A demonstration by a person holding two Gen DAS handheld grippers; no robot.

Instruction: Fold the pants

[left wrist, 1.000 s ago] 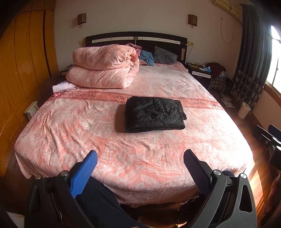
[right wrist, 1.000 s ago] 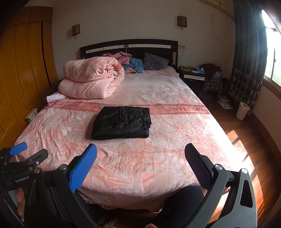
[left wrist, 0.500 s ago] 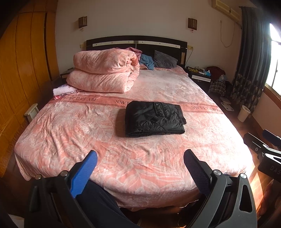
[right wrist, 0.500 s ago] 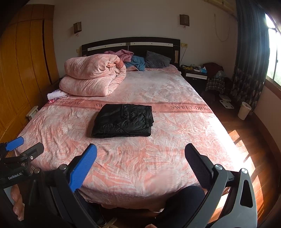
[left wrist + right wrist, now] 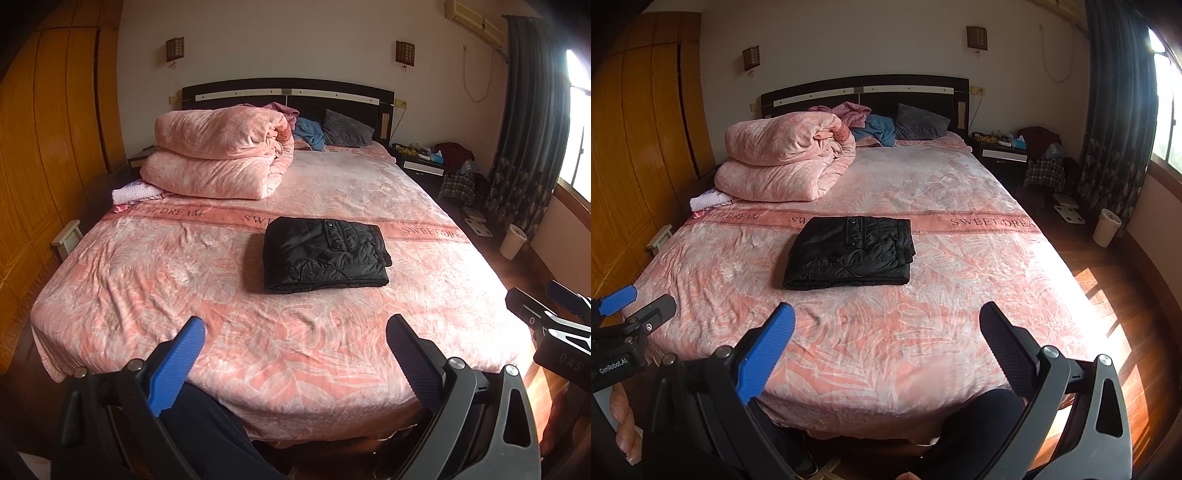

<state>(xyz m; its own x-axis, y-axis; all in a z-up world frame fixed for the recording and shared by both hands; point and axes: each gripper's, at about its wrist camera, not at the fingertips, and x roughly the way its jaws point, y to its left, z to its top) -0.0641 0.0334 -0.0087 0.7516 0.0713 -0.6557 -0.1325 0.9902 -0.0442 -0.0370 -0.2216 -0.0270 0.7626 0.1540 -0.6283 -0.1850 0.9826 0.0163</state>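
One pair of black pants (image 5: 325, 254) lies folded into a flat rectangle on the bed (image 5: 147, 280), about midway between its side edges, its far edge touching the printed "SWEET DREAM" band that crosses the cover. Nothing holds it.

Two tools are in view — the left tool (image 5: 293, 345) and the right tool (image 5: 886, 332) — both hovering at the foot edge of the bed, well apart from the pants. Each has its two fingers spread wide, one blue and one black, with nothing between them.

Toward the head of the bed, near the left edge, sits one folded pink duvet (image 5: 218, 155) in two thick layers. By the headboard (image 5: 288, 92) lie one grey pillow (image 5: 345, 133) and one blue garment (image 5: 308, 131). Two wall lamps hang above — one (image 5: 174, 49) to each side.
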